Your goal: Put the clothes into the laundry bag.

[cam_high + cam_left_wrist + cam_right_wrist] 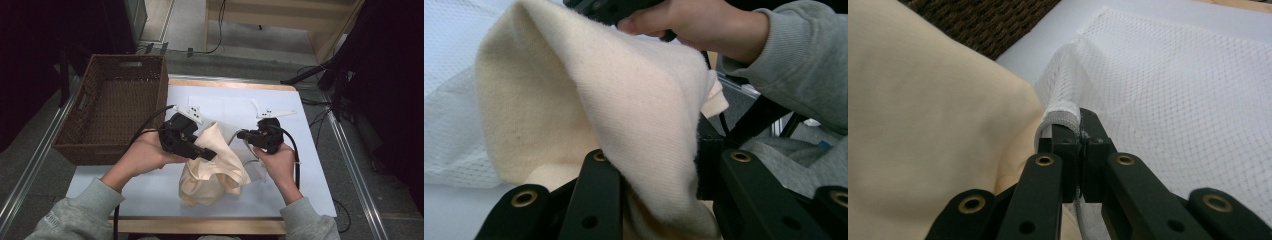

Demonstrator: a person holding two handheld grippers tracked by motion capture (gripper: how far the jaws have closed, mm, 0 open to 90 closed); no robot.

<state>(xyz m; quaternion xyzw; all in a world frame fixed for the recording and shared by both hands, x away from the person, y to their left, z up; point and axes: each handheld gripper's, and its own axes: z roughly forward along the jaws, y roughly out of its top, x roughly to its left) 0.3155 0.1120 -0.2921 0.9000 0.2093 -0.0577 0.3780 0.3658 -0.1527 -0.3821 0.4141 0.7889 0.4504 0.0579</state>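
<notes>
Nearest the person, at about 6 o'clock on the desk [150, 195], lies a cream cloth [215, 170], bunched into a soft, rumpled heap. Its weave is thick and slightly fuzzy, like fleece or brushed cotton, with rounded folds and no print, label or writing that can be read. One fold rises in a peak toward the middle of the desk.

The left claw [212, 154] comes in from 9 o'clock and has that raised fold pinched between its black jaws. In the left gripper view the cloth [624, 100] drapes over and between the jaws, which stand nearly closed on it.

The right claw [242, 134] reaches in from 3 o'clock. In the right gripper view its jaws are pressed together on the rolled white hem of a mesh bag [1168, 100], a thin, see-through net with a fine diamond pattern. The hem curls over the jaw tips, just beside the cream cloth [923, 125]. The bag lies flat and pale on the desk behind the cloth, toward 12 o'clock.

The desk has a smooth white top with a light wooden edge. Farther off, at 10 o'clock, stands a dark brown woven wicker basket [80, 140], rectangular, with a cut-out handle in its far wall.
</notes>
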